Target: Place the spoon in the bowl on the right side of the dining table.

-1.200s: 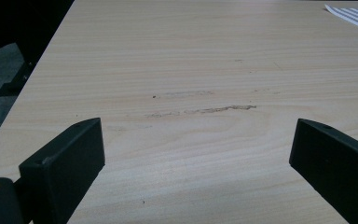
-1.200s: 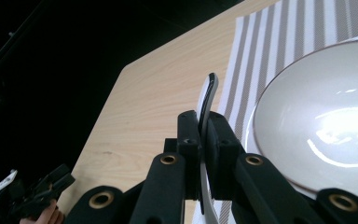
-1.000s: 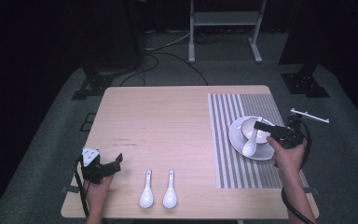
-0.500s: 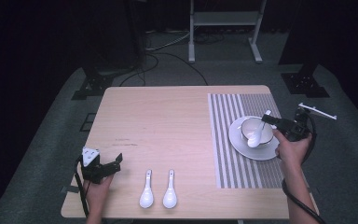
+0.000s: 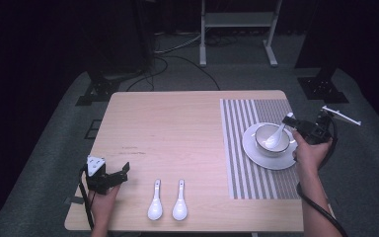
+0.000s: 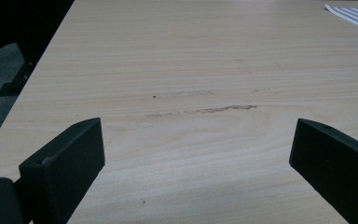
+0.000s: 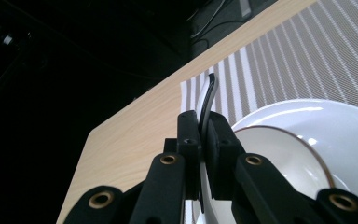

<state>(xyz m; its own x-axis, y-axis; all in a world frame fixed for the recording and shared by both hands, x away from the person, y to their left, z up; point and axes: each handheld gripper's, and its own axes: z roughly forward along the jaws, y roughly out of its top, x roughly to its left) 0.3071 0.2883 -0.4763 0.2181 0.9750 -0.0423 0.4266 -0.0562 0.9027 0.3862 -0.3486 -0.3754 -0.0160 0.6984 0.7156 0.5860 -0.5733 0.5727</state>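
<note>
My right gripper [image 5: 296,124] [image 7: 204,128] is shut on the handle of a white spoon [image 5: 278,137] [image 7: 208,95] at the table's right edge. The spoon's scoop rests inside a white gold-rimmed bowl [image 5: 262,143] [image 7: 284,158], which stands on a white plate [image 5: 256,157] on a striped placemat [image 5: 244,173]. Two more white spoons [image 5: 155,201] [image 5: 179,200] lie side by side near the front edge. At the front left corner my left gripper [image 5: 122,174] [image 6: 196,149] is open over bare wood, with nothing between its jaws.
The wooden table [image 5: 177,128] has a faint scuff mark [image 6: 200,110] ahead of the left gripper. A white rod-like object [image 5: 341,115] lies on the floor off the right edge. A metal stand [image 5: 237,19] and cables [image 5: 177,49] are behind the table.
The right gripper has moved farther away and to the right with the spoon, and the spoon's scoop has come from the bowl's near side into the bowl. The left gripper has stayed put.
</note>
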